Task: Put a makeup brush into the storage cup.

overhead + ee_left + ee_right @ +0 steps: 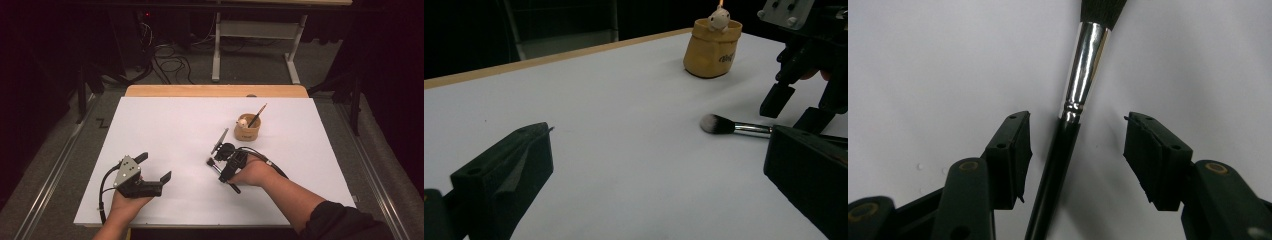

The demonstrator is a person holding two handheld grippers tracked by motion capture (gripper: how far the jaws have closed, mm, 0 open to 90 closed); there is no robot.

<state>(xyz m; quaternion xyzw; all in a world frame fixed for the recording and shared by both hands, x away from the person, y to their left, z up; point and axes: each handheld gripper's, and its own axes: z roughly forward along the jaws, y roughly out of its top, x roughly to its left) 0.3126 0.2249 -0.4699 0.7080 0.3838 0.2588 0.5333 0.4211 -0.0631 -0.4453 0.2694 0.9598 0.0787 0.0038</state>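
The right gripper (1075,142) hangs low over the white table (165,125) with its jaws spread wide on either side of a makeup brush (1068,125), whose black handle runs between them without touching either pad. The brush lies flat on the table, a little in front of a tan cup (247,129) holding a pencil (258,115). The left gripper (154,166) rests well apart to the left, jaws wide and empty.

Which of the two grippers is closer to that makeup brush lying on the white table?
The right gripper. Its open fingers straddle the makeup brush handle, one on each side, not yet closed. The left gripper sits apart, open, well to the brush's left on the table.
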